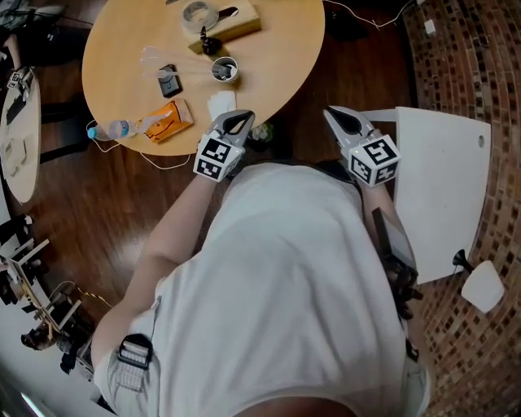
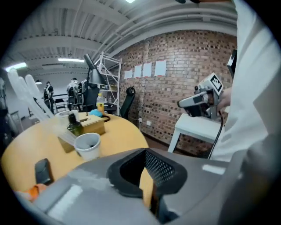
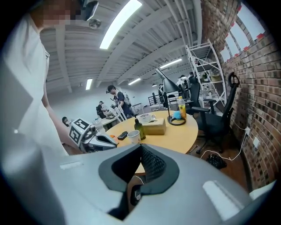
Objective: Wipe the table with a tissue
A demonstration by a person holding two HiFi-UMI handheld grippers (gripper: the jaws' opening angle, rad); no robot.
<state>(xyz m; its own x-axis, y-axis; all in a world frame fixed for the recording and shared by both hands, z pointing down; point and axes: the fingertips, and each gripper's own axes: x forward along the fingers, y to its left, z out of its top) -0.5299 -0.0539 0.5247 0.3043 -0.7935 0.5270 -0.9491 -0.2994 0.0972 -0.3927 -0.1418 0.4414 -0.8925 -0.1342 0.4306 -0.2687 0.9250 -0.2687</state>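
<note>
the person in a white shirt (image 1: 277,277) stands at the table's near edge, a gripper in each hand, held level side by side and well apart. the left gripper (image 1: 241,120) is closed, its jaws meeting at the tips with nothing between them; its own view shows only a thin slit with the table's wood behind it (image 2: 147,176). the right gripper (image 1: 338,118) is also closed and empty, its pads together in its own view (image 3: 139,169). it hangs off the table over the dark floor, beside a white side table (image 1: 440,187).

the tissue (image 1: 220,104) lies flat on the round wooden table (image 1: 277,57), right at the near rim and just ahead of the left gripper's tips, not touched by them. left of it sits an orange packet (image 1: 167,120), and past that a water bottle (image 1: 114,129) on its side at the rim. further in, a phone (image 1: 170,81) lies face up, with a paper cup (image 1: 225,70) just to its right. beyond the cup stands a small dark bottle (image 1: 208,42) against a wooden box (image 1: 232,24), and a tape roll (image 1: 198,14) rests on the box. behind the table the left gripper view shows a brick wall (image 2: 175,79) and a metal shelf rack (image 2: 107,79).
</note>
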